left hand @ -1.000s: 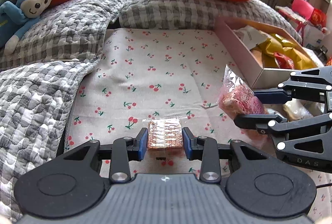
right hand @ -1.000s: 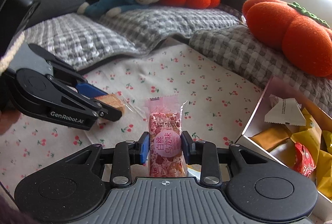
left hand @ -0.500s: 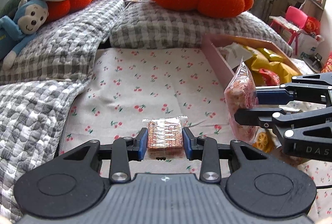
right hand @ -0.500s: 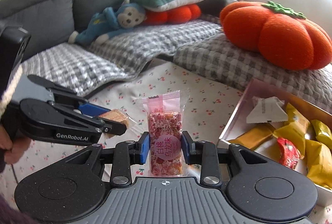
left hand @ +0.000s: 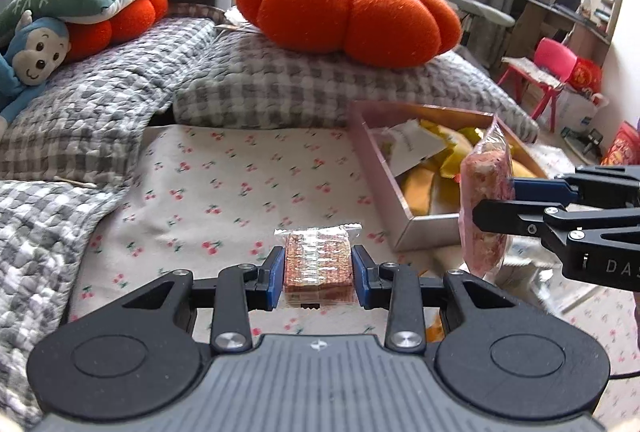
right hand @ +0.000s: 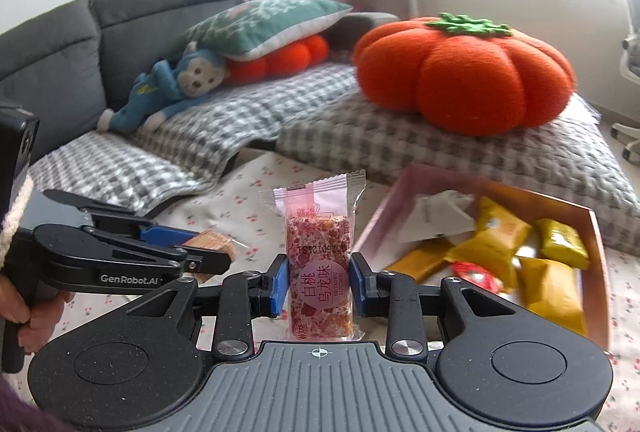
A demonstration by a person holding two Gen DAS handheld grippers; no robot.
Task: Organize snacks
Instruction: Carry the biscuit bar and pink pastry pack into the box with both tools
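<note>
Handling both snacks calls for light, even pressure: each is a small sealed bar in thin clear film, judged light, somewhat brittle inside and slippery at the wrapper, so the hold belongs across the solid bar body, not on the crimped end seals. The pink snack bar [right hand: 320, 272] is speckled red and pink, carries a round pink label with white characters, and stands upright with its serrated top seal clear of the fingers. The right gripper [right hand: 319, 286] is closed on its lower half, blue pads pressing both long sides. The brown snack bar [left hand: 319, 264] is a flat, grainy orange-brown slab under glossy film, lying level. The left gripper [left hand: 319, 276] is clamped on its two side edges. Both bars are carried in the air above the cherry-print cloth [left hand: 224, 187], the pink one just beside the near corner of the pink box [left hand: 400, 207]. That box sits on the cloth and already contains yellow packets [right hand: 496, 236], a red packet [right hand: 474, 274] and a white wrapper [right hand: 436, 216]. Behind lie checked cushions [left hand: 304, 91] and an orange pumpkin pillow [left hand: 348, 11].
</note>
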